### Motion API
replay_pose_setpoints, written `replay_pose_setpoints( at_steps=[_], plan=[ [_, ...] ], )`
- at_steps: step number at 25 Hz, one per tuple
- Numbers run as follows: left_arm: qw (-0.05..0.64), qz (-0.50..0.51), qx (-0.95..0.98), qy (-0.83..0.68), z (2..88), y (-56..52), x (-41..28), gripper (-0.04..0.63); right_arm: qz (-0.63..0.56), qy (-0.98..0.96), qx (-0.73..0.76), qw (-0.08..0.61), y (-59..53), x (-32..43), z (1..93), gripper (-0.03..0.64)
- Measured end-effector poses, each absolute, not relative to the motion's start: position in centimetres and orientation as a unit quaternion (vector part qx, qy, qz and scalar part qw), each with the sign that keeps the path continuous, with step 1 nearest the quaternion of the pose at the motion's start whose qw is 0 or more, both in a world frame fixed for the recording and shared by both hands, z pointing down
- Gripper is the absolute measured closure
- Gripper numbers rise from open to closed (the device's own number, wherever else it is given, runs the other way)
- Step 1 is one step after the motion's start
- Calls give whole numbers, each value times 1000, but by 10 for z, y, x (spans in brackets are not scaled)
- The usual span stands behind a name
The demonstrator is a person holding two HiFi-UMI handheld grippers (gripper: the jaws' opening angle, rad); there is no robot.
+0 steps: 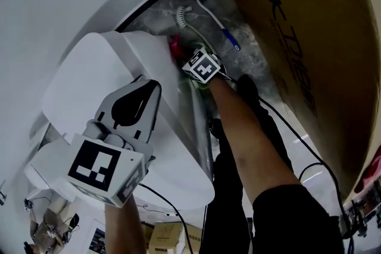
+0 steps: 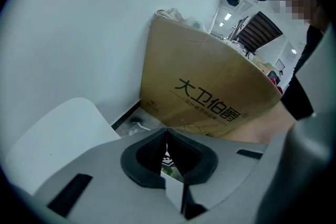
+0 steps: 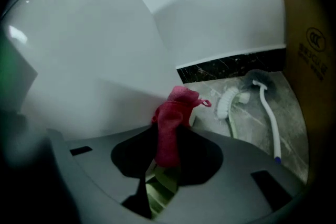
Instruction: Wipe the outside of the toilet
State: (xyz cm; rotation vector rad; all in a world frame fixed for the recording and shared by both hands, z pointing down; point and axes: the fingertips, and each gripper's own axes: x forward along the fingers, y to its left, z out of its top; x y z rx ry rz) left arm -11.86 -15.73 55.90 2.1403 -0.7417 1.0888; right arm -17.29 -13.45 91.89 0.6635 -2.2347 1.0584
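The white toilet fills the left of the head view, and its curved side looms in the right gripper view. My right gripper is low beside the bowl, shut on a red cloth whose tip presses against the porcelain. My left gripper hovers above the toilet's top, jaws shut with nothing between them; its view looks toward a cardboard box.
A big cardboard box stands close at the right. A white toilet brush with a blue-tipped handle lies on the marble floor by the wall. Cables trail near the person's dark trouser legs.
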Motion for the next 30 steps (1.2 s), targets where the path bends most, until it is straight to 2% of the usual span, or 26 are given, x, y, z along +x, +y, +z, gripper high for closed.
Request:
replay_pose_setpoints(
  at_steps=[7,21,30],
  plan=[
    [284,406,827,-266,563,-134,-116,580,406,-832,254,280,-62,-164,920,509],
    [284,412,831,-245,563,-76,-98,580,474,-796,238,292,113,-148,932,511],
    [281,418,831,-238,570,-52,-97,580,501,-782,215,301,189,-153,950,511]
  ],
)
